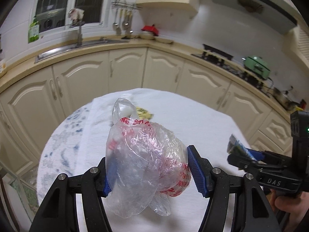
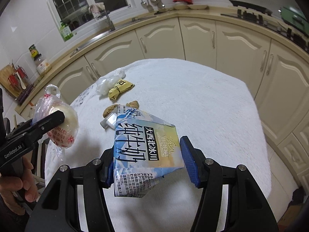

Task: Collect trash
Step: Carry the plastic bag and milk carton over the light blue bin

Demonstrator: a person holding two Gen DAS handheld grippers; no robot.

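Note:
My left gripper [image 1: 148, 154] is shut on a crumpled clear plastic bag [image 1: 143, 158] with red print, held up over the white-clothed table [image 1: 202, 119]. From the right wrist view the bag [image 2: 61, 129] has something round and pale inside. My right gripper [image 2: 147, 148] is shut on a blue and white milk carton [image 2: 143, 148], also held above the table. On the cloth lie a yellow packet [image 2: 120, 89], a clear wrapper [image 2: 108, 83], two brown scraps [image 2: 110, 110] and a small white piece [image 2: 109, 121].
Cream cabinets [image 2: 241, 44] and a counter curve around the table's far side, with a sink [image 1: 81, 45], a hob [image 1: 218, 55] and a green appliance [image 1: 256, 66]. A person's hand [image 2: 25, 185] holds the left gripper's handle. The floor [image 2: 280, 166] shows at the right.

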